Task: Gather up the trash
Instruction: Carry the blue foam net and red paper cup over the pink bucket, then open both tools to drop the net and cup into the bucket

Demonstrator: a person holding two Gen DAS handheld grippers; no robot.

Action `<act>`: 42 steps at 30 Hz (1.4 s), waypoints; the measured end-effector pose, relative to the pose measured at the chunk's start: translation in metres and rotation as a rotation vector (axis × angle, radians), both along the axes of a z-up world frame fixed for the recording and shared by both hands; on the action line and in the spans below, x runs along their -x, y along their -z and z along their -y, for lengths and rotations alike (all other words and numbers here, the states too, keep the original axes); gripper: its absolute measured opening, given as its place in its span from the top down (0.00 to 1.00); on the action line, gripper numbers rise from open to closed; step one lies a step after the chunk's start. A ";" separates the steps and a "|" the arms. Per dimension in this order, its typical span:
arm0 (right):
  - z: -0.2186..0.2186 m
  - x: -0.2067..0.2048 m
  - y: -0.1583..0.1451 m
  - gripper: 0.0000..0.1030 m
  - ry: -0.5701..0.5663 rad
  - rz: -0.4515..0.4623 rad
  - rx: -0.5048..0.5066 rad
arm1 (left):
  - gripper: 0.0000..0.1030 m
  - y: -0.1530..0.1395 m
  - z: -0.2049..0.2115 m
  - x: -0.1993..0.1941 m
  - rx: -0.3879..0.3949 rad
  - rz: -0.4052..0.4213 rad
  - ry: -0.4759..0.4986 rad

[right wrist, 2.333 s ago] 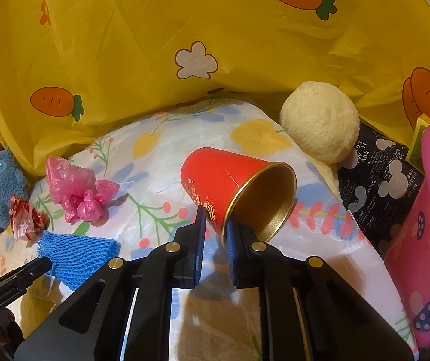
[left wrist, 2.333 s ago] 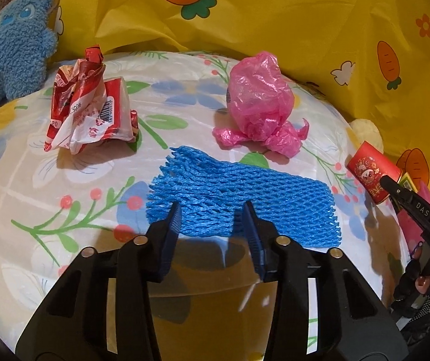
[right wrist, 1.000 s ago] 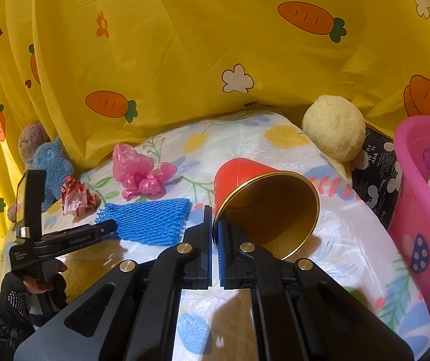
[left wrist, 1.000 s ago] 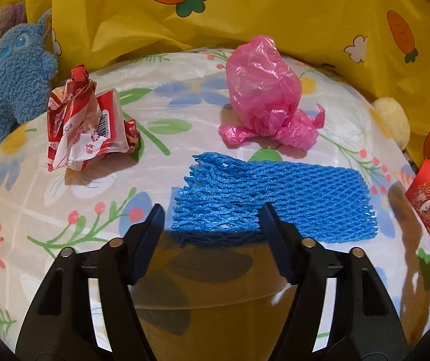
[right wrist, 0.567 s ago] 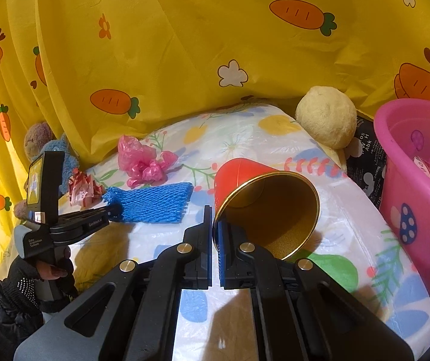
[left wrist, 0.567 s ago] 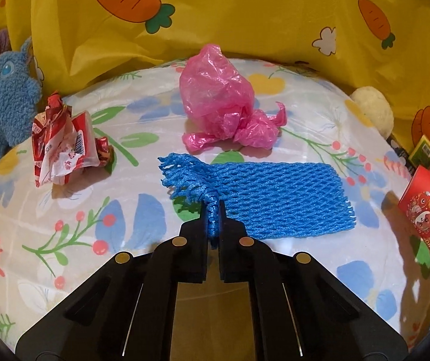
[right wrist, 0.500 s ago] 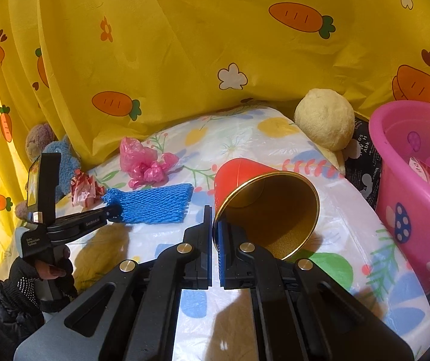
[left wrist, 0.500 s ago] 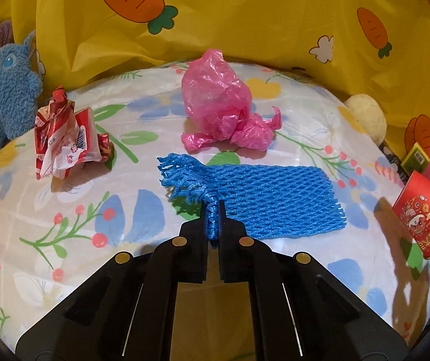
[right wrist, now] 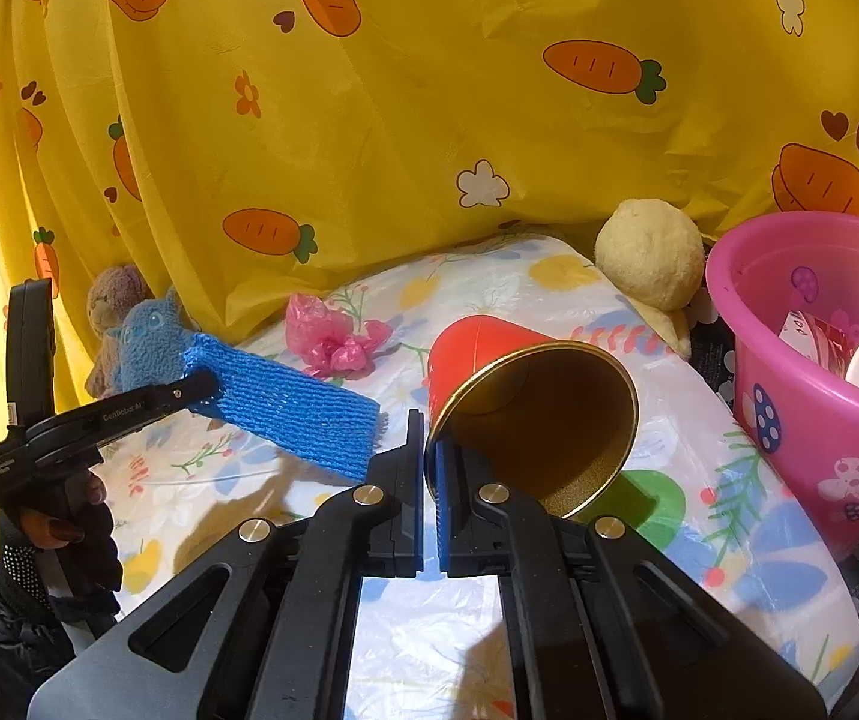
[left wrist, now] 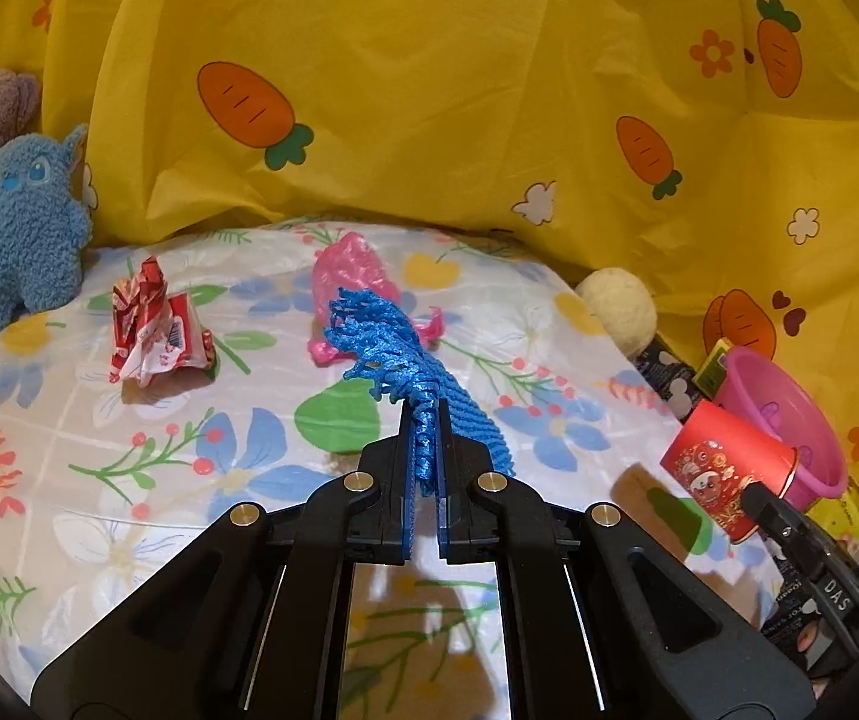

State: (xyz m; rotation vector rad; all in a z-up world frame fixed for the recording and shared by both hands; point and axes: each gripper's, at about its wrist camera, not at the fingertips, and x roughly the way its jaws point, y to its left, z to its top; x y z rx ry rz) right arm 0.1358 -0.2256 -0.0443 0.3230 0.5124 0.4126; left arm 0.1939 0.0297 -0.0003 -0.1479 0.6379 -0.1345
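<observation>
A floral plastic sheet point(left wrist: 129, 480) covered the table, with yellow carrot-print curtain point(left wrist: 429, 120) across the upper frame. The left gripper point(left wrist: 423, 420) was clenched on blue foam netting point(left wrist: 405, 354); the right gripper point(right wrist: 429, 462) pinched a red paper cup point(right wrist: 477, 348) by its rim.

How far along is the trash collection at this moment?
Done: the pink bucket already holds some trash. In hand: the left hand-held gripper grips the blue foam net; the right hand-held gripper pinches the red cup. Left: the crumpled wrapper and pink bag.

Left wrist fisheye looking forward and down along its fingers point(left wrist: 423, 450), close over the floral tablecloth point(left wrist: 147, 480), right wrist fisheye likewise, seemingly from further right, both sharing the pink bag point(left wrist: 351, 267) point(right wrist: 333, 339), blue net point(left wrist: 399, 354) point(right wrist: 297, 414), yellow curtain point(left wrist: 429, 90) point(right wrist: 429, 120)
</observation>
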 end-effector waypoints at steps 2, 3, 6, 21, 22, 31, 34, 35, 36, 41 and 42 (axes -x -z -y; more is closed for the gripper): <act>0.005 0.005 -0.005 0.96 0.013 0.013 -0.003 | 0.96 -0.010 0.014 0.004 0.002 0.019 0.032; 0.009 0.007 -0.007 0.96 0.023 0.021 -0.003 | 0.96 -0.015 0.022 0.006 0.003 0.029 0.051; 0.027 0.016 -0.018 0.96 0.074 0.058 0.002 | 0.96 -0.030 0.051 0.007 0.029 0.050 0.123; 0.155 0.046 -0.038 0.96 0.457 0.109 0.029 | 0.95 -0.055 0.260 -0.029 0.176 0.074 0.464; 0.161 0.045 -0.037 0.96 0.468 0.107 0.029 | 0.95 -0.051 0.271 -0.033 0.173 0.062 0.477; 0.189 0.030 -0.029 0.96 0.507 0.084 0.020 | 0.95 -0.018 0.325 -0.063 0.167 -0.004 0.534; 0.190 0.022 -0.026 0.96 0.499 0.081 0.019 | 0.94 0.000 0.336 -0.074 0.122 -0.053 0.559; 0.190 0.020 -0.026 0.96 0.495 0.079 0.018 | 0.86 0.008 0.339 -0.076 0.085 -0.077 0.569; 0.190 0.016 -0.025 0.96 0.491 0.074 0.019 | 0.74 0.016 0.340 -0.079 0.045 -0.094 0.562; 0.181 0.003 -0.018 0.96 0.462 0.061 0.024 | 0.25 0.025 0.295 -0.076 0.067 -0.043 0.450; 0.180 0.000 -0.018 0.96 0.456 0.058 0.024 | 0.21 0.022 0.286 -0.074 0.063 -0.023 0.431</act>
